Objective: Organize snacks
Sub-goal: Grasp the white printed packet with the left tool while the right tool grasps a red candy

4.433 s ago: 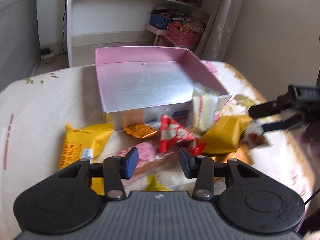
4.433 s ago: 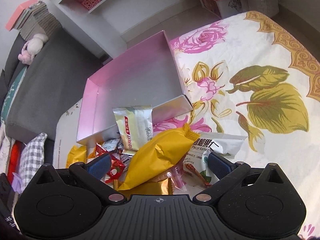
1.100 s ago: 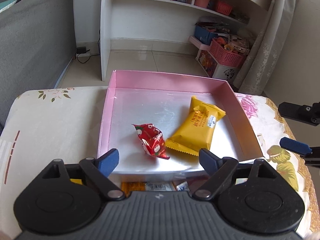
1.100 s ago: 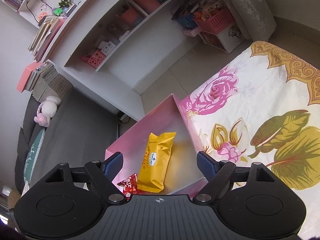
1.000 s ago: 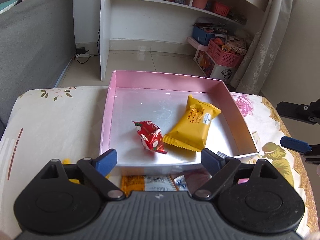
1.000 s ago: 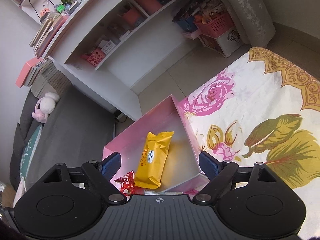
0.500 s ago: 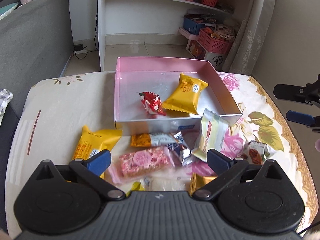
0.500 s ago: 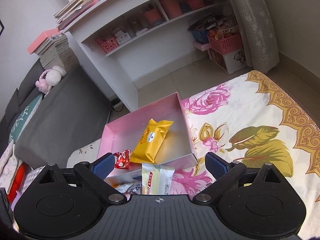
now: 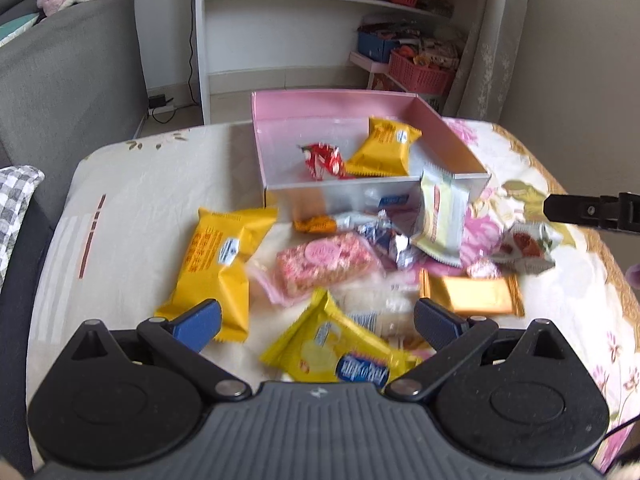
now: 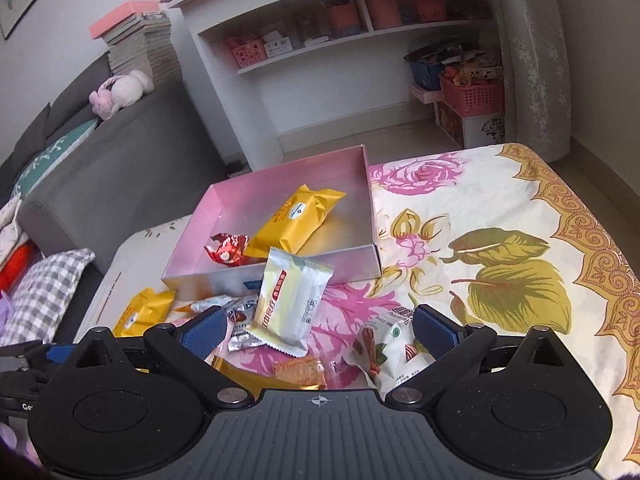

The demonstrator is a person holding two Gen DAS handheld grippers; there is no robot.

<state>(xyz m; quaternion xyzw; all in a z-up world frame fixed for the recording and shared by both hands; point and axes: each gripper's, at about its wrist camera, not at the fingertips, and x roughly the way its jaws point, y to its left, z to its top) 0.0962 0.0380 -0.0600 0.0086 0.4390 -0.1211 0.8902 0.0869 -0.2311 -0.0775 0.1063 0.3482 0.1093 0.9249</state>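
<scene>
Packets [image 9: 386, 148] in pink box [image 9: 452, 138]: two; both tongs gape empty.

Each black gripper [image 9: 316, 322] [image 10: 318, 328] has 2 blue-padded fingers, silver screws, ribbed grey housing.

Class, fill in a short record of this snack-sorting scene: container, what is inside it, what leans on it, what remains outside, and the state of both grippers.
Container: pink box
Inside: yellow packet, red candy
Leaning on front wall: pale wafer packet
Outside: pink rice bar, gold biscuit, nut packet, others
Left gripper: jaws open, empty
Right gripper: jaws open, empty
</scene>
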